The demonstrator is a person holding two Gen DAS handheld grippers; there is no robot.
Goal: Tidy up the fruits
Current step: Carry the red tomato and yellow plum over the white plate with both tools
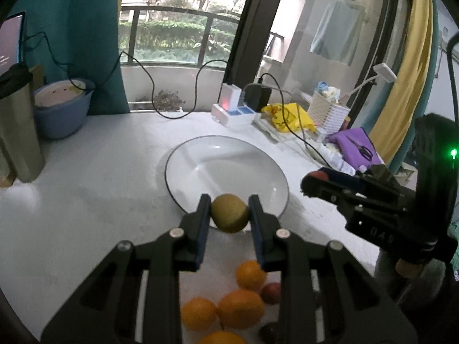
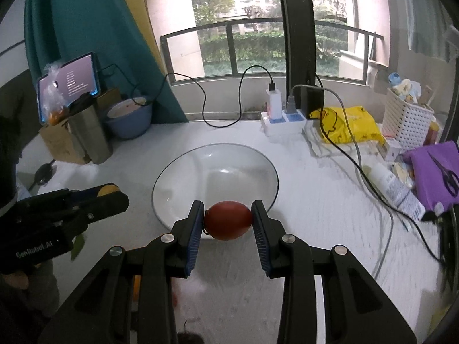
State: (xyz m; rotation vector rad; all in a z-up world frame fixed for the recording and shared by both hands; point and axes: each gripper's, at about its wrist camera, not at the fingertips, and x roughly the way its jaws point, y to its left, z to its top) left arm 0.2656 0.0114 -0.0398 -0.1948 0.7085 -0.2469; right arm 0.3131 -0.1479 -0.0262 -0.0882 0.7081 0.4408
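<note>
My left gripper (image 1: pixel 229 213) is shut on a yellow-green fruit (image 1: pixel 229 213), held above the near rim of a white plate (image 1: pixel 200 154) with a dark edge. Below it on the table lie several oranges (image 1: pixel 241 308) and a small red fruit (image 1: pixel 271 293). My right gripper (image 2: pixel 228 220) is shut on a red fruit (image 2: pixel 228 220), held over the near edge of the same plate (image 2: pixel 215 157). The right gripper also shows in the left wrist view (image 1: pixel 315 180), the left gripper in the right wrist view (image 2: pixel 109 195).
A steel tumbler (image 1: pixel 17 126) and a blue bowl (image 1: pixel 61 109) stand at the left. A power strip (image 2: pixel 284 119) with cables, a yellow bag (image 2: pixel 350 127), a white basket (image 2: pixel 407 120), a bottle (image 2: pixel 393 186) and a purple cloth with scissors (image 2: pixel 439 169) crowd the right.
</note>
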